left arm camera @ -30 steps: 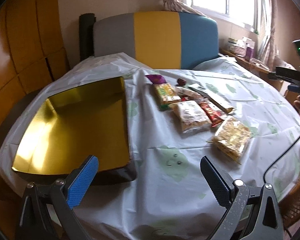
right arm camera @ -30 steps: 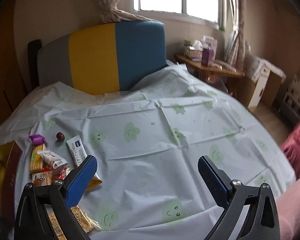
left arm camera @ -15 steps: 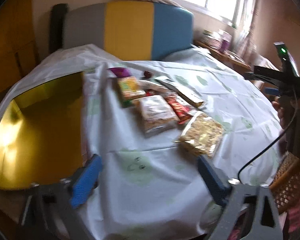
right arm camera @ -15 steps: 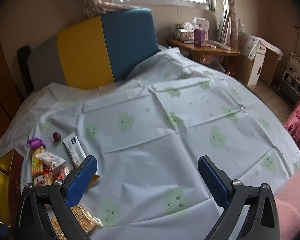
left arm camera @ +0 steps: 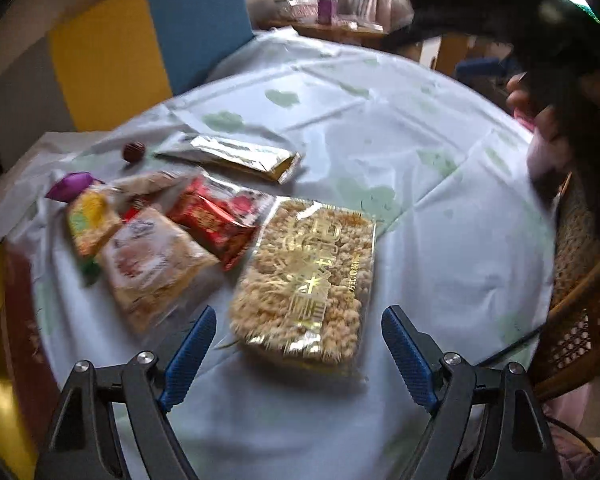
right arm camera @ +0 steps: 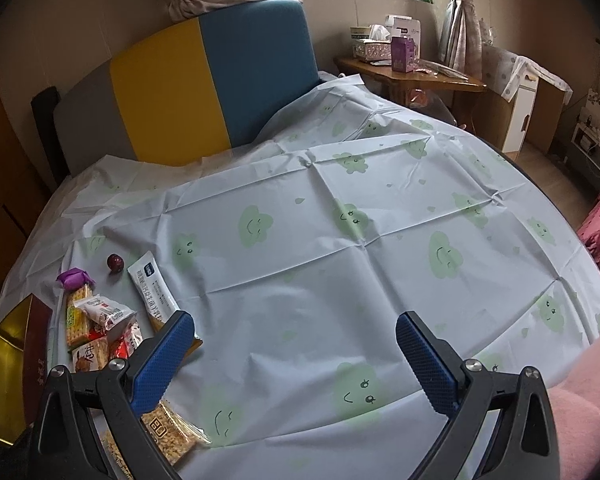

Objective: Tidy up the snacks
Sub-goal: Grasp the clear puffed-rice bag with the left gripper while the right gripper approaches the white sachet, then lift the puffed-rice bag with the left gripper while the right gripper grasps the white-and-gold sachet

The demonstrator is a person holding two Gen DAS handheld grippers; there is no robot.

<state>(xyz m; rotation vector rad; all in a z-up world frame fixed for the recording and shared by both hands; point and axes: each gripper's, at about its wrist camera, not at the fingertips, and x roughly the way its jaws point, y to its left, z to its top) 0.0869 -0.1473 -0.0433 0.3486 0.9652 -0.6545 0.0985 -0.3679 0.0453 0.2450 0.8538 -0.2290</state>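
Just beyond the wide-spread left tool [left arm camera: 298, 354], jaws empty, the puffed-grain snack pack [left arm camera: 306, 280].

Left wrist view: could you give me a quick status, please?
Left gripper open, empty, over puffed-snack pack. Right gripper open, empty. Pack flat on tablecloth; nothing blocking.

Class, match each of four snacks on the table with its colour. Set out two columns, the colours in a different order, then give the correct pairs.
Snacks:
1. small round fruit
2. twisted candy wrapper
3. long flat packet
4. crinkled packet in the middle of the pile

Colours:
A. purple
B. bright red
C. dark red
D. gold and silver

Pairs: 1-C, 2-A, 3-D, 4-B
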